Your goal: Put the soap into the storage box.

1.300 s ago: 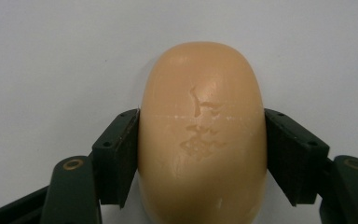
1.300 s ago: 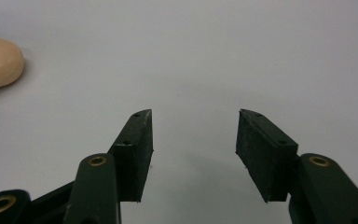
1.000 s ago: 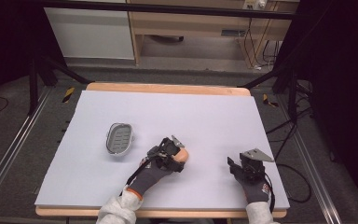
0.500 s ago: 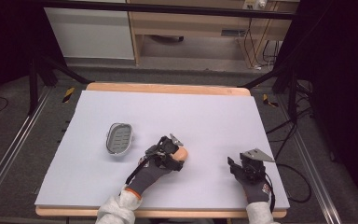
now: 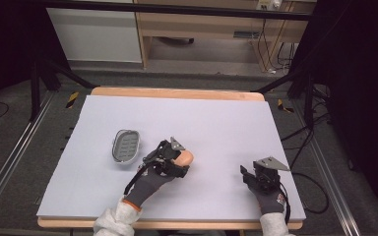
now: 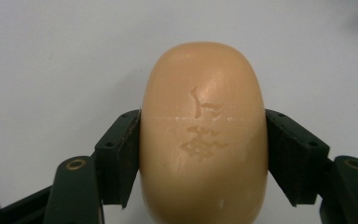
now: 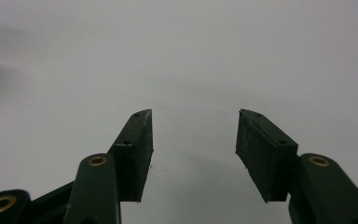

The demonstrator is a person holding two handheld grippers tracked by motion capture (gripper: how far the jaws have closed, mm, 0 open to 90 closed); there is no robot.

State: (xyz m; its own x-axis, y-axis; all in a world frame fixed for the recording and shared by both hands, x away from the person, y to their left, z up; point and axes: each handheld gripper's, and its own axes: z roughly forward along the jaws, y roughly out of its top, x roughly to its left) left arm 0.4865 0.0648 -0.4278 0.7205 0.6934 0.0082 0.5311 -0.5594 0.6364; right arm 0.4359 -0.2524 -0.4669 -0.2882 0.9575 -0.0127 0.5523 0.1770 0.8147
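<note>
Surface (image 5: 216, 118): white, wood-edged. Soap (image 6: 203, 135): peach oval bar with stamped mark, clamped between the jaws of the left gripper (image 5: 177, 158), near centre. Dish (image 5: 126, 146): grey oval, ribbed, empty, just left of that gripper. Right gripper (image 7: 195, 140): jaws apart, holding nothing, over bare surface at near right.

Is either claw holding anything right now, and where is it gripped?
The left claw pinches the bar of soap across its two long sides, near the middle. The right claw is open, holding nothing.
</note>
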